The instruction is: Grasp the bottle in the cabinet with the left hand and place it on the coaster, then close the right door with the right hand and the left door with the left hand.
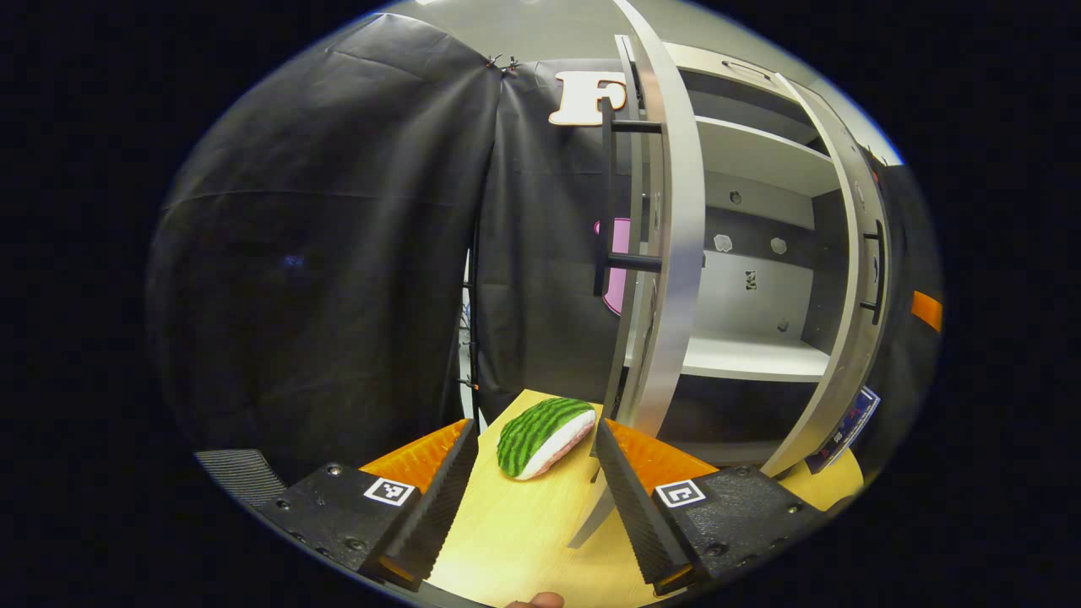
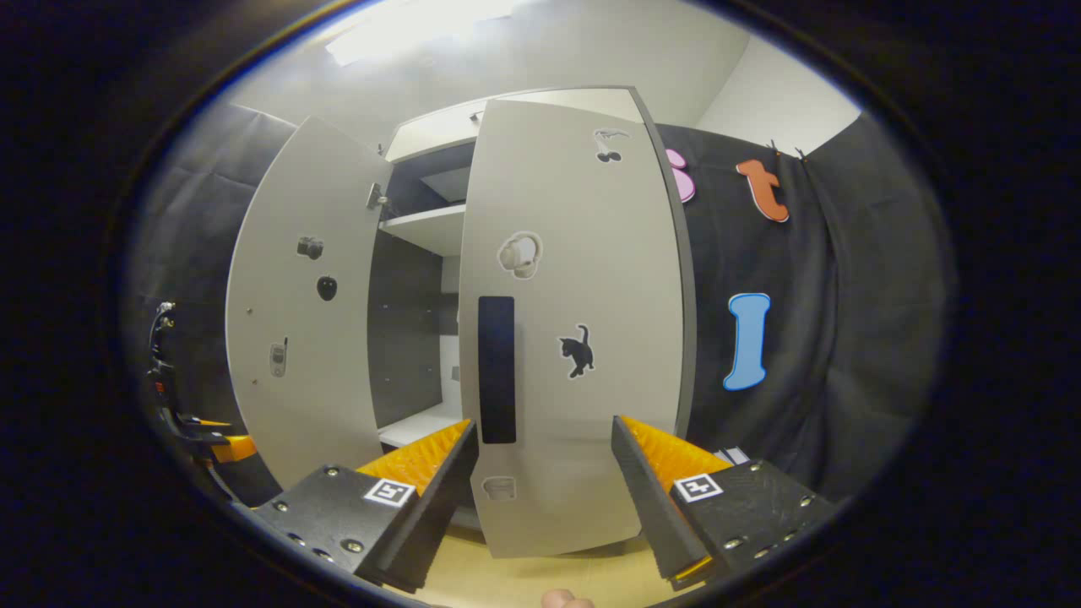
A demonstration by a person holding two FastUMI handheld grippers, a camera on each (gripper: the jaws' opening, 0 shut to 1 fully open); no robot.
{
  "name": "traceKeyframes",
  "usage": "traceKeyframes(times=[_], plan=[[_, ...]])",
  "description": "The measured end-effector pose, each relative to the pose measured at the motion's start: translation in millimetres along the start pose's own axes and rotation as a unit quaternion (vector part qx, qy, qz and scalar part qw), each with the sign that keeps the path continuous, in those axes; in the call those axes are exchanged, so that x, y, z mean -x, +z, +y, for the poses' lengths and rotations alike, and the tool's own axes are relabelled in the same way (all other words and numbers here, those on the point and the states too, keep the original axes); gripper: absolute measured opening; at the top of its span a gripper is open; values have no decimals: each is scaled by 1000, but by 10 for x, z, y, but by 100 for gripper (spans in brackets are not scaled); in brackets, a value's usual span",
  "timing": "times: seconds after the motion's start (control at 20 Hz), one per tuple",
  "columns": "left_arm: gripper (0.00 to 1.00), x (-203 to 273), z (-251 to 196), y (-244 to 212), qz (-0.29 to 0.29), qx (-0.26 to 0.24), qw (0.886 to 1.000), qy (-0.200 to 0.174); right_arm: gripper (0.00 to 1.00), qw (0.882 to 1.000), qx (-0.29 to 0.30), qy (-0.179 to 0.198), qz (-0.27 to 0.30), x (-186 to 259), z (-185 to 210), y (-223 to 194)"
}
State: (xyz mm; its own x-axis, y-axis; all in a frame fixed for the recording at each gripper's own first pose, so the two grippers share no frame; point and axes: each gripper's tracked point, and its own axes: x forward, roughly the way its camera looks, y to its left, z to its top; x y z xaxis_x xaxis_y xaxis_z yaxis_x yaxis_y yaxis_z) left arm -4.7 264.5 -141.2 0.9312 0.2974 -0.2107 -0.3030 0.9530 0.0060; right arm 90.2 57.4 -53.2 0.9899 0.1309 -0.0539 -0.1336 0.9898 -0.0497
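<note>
My left gripper is open and empty above the wooden table. Just ahead of its fingertips lies a watermelon-patterned coaster, green striped with a pale rim. Behind the coaster the cabinet's left door stands edge-on and wide open, its black handle facing left. The right door is swung partly across the white shelves. My right gripper is open, close in front of the right door's outer face, near its dark handle. Touch cannot be told.
In the right gripper view the left door hangs open, and the other gripper shows beyond it at the far left. A blue and red labelled object sits low by the right door's edge; I cannot tell what it is. Black cloth surrounds the cabinet.
</note>
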Motion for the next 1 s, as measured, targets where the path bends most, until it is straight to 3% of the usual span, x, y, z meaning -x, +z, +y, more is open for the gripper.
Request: traceKeyframes(times=[0.3, 0.35, 0.45, 0.75, 0.85, 0.9, 1.0], plan=[[84, 7, -16, -3, 0, 2, 1000, -4, 96, 1000, -1, 1, 0, -39, -37, 6], [88, 8, -20, 2, -1, 1, 1000, -4, 96, 1000, 0, 1, 0, -27, -31, -9], [88, 7, -52, 11, 1, 2, 1000, -10, 96, 1000, 2, 2, 1, -11, -38, -18], [88, 68, -376, -15, 3, 1, 999, -54, 96, 1000, 3, 1, 3, 25, -59, -24], [83, 75, -487, -23, 4, -5, 998, -69, 96, 1000, 3, -1, 2, 60, -76, -28], [88, 67, -548, -34, 6, -8, 997, -80, 96, 1000, 3, -2, 3, 76, -84, -28], [88, 79, -708, -48, 10, -14, 994, -104, 96, 1000, 3, -6, 4, 115, -113, -31]])
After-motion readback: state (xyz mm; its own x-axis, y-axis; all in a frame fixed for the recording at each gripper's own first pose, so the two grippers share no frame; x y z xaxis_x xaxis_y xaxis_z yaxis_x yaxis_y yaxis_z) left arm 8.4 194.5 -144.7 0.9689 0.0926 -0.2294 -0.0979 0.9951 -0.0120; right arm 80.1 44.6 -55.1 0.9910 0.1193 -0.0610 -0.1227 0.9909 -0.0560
